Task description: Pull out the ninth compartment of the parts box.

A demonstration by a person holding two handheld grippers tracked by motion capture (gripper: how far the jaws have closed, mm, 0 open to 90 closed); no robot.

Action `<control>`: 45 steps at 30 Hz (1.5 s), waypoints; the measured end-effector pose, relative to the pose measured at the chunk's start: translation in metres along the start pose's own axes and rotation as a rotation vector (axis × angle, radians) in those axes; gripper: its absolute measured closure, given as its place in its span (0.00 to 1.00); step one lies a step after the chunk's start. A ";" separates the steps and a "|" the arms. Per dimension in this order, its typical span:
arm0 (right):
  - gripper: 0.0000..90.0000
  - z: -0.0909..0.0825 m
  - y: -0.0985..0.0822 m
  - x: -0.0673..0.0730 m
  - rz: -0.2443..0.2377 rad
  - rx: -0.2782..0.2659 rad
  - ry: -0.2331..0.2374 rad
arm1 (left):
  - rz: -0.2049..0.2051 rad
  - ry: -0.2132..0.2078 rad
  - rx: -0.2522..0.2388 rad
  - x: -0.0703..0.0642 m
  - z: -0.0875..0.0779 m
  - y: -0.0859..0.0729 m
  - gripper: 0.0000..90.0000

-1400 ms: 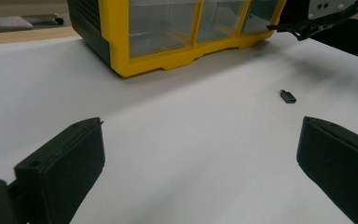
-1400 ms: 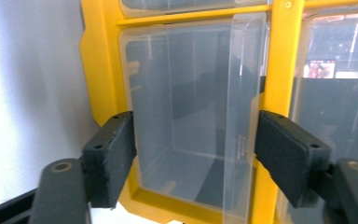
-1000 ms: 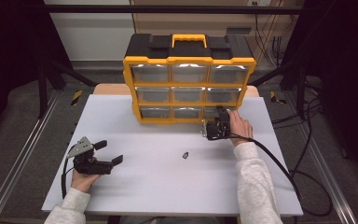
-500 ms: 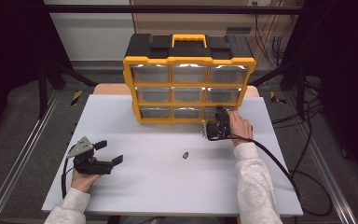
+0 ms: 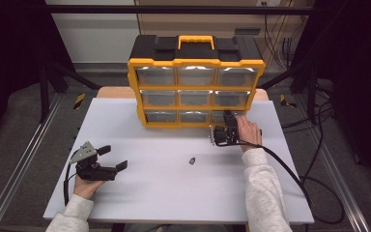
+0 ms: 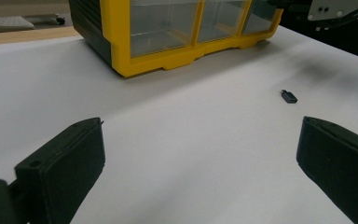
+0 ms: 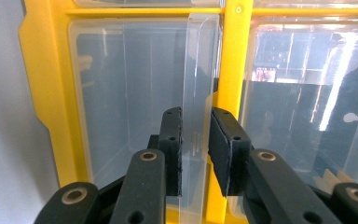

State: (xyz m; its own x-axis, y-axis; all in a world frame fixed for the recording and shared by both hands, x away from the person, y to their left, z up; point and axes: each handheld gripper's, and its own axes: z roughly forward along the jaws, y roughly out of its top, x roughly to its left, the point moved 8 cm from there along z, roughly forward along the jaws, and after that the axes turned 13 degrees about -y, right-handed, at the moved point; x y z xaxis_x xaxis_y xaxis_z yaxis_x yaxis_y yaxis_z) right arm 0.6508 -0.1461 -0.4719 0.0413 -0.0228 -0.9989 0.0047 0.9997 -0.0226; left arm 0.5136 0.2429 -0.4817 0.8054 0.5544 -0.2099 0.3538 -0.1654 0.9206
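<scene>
The drawer pull tab (image 7: pixel 196 84) is a clear plastic flange projecting from the front of the bottom-right drawer (image 5: pixel 226 116) of the organizer (image 5: pixel 196 87). In the right gripper view the tab's long axis runs from top to bottom of the frame, and its thin edge faces the camera. That view is rolled relative to the table, so the tab's true direction on the cabinet cannot be told from it.

The right gripper (image 7: pixel 196 154) has the tab between its two black jaws. The jaws have just been closing. The left pad lies against the tab; a narrow gap appears to remain at the right pad, so a full clamp cannot be confirmed. In the high view the right gripper (image 5: pixel 225 130) sits at the bottom-right corner of the organizer front.

The organizer is a yellow-framed cabinet with a black top and a yellow carry handle. It holds nine clear drawers in three rows of three, all pushed in. The drawer behind the tab looks empty; the contents of the other drawers cannot be made out through reflections.

A small dark part (image 5: pixel 192 160) lies loose on the white table (image 5: pixel 174 193), well apart from the organizer.

The left gripper (image 5: pixel 107 158) rests on the table near its left front, jaws wide apart with nothing between them.
</scene>
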 end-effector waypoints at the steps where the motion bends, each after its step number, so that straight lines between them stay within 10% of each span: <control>1: 0.84 0.000 0.000 0.000 0.004 0.003 0.001 | 0.000 0.000 0.000 0.000 0.000 0.000 0.01; 45: 0.85 -0.013 0.000 -0.001 -0.016 -0.003 0.006 | 0.002 0.000 0.007 -0.001 0.001 -0.001 0.01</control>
State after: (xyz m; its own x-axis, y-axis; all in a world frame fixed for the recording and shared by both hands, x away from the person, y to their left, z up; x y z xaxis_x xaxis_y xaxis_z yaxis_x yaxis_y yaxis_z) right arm 0.6373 -0.1462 -0.4712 0.0353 -0.0387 -0.9986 0.0021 0.9993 -0.0386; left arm 0.5135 0.2416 -0.4828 0.8061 0.5542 -0.2075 0.3551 -0.1725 0.9188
